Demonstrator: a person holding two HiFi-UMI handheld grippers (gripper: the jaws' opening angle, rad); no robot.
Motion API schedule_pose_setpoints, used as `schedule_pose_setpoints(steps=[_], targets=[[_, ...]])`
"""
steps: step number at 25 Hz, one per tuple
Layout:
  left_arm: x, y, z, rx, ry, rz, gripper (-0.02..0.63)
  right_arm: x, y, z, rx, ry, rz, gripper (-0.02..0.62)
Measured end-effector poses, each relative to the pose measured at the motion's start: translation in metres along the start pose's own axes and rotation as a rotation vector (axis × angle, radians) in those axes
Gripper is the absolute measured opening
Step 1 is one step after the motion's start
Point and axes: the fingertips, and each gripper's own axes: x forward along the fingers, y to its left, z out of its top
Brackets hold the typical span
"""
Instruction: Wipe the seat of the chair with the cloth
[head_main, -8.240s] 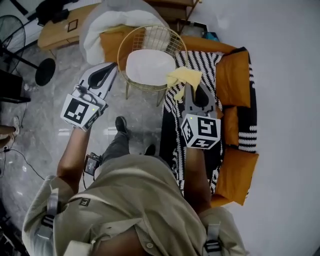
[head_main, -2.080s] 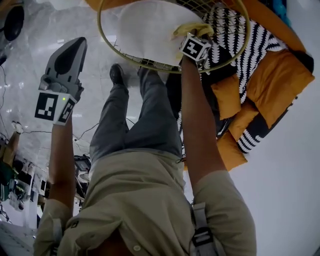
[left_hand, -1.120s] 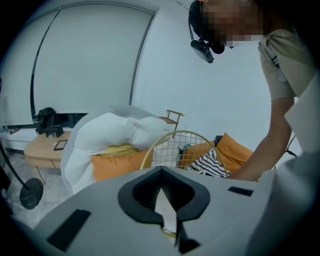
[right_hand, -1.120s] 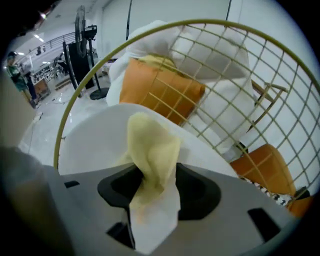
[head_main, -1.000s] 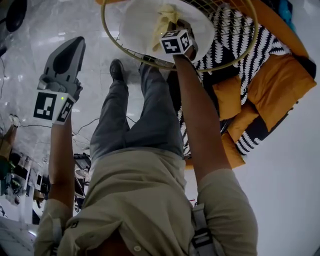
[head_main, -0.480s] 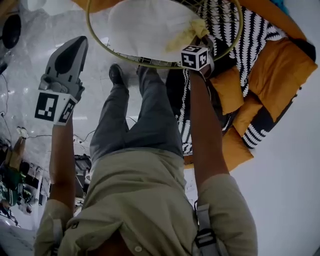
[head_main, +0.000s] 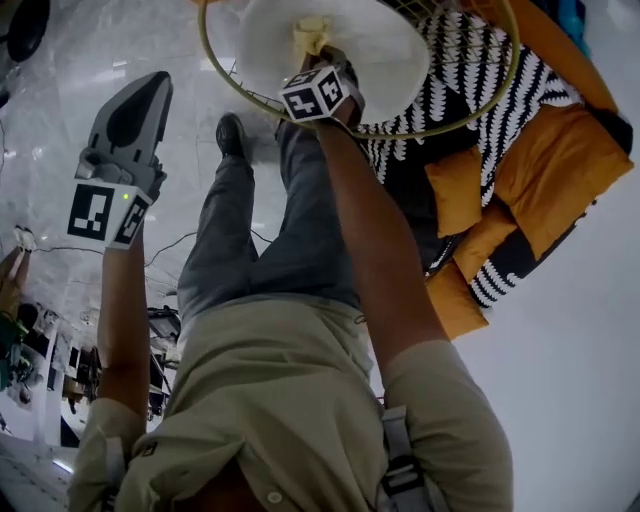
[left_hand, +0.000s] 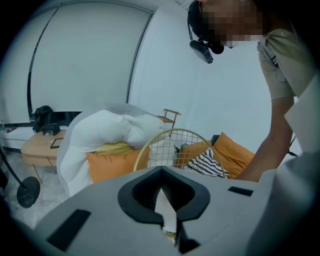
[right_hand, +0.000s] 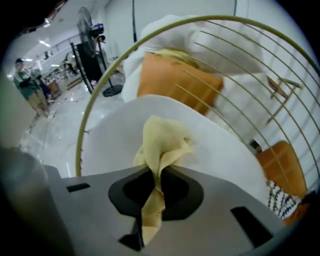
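The chair has a round gold wire frame (head_main: 440, 128) and a white seat (head_main: 390, 50), at the top of the head view. My right gripper (head_main: 320, 58) points steeply down onto the seat's left part and is shut on the yellow cloth (head_main: 310, 35). In the right gripper view the cloth (right_hand: 162, 142) bunches out past the gripper (right_hand: 159, 167) and rests on the white seat (right_hand: 215, 150), inside the gold frame (right_hand: 100, 85). My left gripper (head_main: 150, 88) hangs shut and empty over the floor, left of the chair. Its own view shows the left gripper (left_hand: 161, 170) facing the chair's wire back (left_hand: 170, 132).
Orange cushions (head_main: 560, 160) and a black-and-white striped blanket (head_main: 470, 90) lie right of the chair. The person's legs and a dark shoe (head_main: 232, 135) stand just before it. A white duvet (left_hand: 110, 132), a wooden table (left_hand: 42, 145) and a floor fan (right_hand: 90, 45) stand beyond.
My right gripper has swept the cloth leftward across the seat from its right edge half a second ago. The left gripper has kept its place.
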Motion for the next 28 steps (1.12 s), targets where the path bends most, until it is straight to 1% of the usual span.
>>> schedule_pose_setpoints(steps=[2,3,4,6,7,11,14,16,18,19,21,24,25,26,28], targets=[[-0.009,0.008,-0.010,-0.017,0.003,0.024,0.015,0.009,0.049,0.033,-0.063,-0.029,0.075,0.040],[-0.013,0.012,-0.013,-0.024,0.005,0.035,0.014,0.010,0.064,0.044,-0.069,-0.034,0.089,0.040],[-0.019,0.017,-0.015,-0.029,0.006,0.044,0.015,0.010,0.072,0.052,-0.049,-0.033,0.093,0.040],[-0.028,0.025,-0.016,-0.034,0.003,0.059,0.014,0.004,0.073,0.059,0.025,-0.037,0.096,0.040],[-0.030,0.027,-0.016,-0.036,0.001,0.065,0.015,0.000,0.071,0.061,0.045,-0.047,0.099,0.040],[-0.028,0.027,-0.013,-0.036,-0.003,0.064,0.015,-0.010,0.072,0.069,0.012,-0.090,0.114,0.040],[-0.017,0.023,-0.012,-0.030,0.000,0.048,0.014,-0.004,0.075,0.070,0.010,-0.090,0.127,0.040],[-0.011,0.016,-0.008,-0.019,-0.001,0.032,0.014,-0.004,0.070,0.066,0.013,-0.087,0.121,0.040],[-0.007,0.010,-0.003,-0.007,0.000,0.015,0.014,-0.005,0.056,0.051,0.026,-0.064,0.097,0.040],[-0.004,0.007,0.000,-0.001,0.002,0.008,0.014,-0.005,0.044,0.036,0.047,-0.040,0.080,0.040],[0.003,0.002,0.005,0.009,0.004,-0.007,0.015,-0.007,0.007,-0.009,0.130,0.032,0.025,0.040],[0.014,-0.007,0.014,0.028,-0.003,-0.034,0.015,-0.027,-0.077,-0.090,0.301,0.158,-0.139,0.040],[0.016,-0.010,0.017,0.033,-0.005,-0.041,0.015,-0.037,-0.102,-0.112,0.342,0.189,-0.195,0.040],[0.018,-0.013,0.020,0.037,-0.004,-0.047,0.015,-0.048,-0.122,-0.129,0.367,0.208,-0.239,0.040],[0.024,-0.020,0.026,0.046,-0.004,-0.064,0.015,-0.065,-0.144,-0.147,0.376,0.215,-0.281,0.040]])
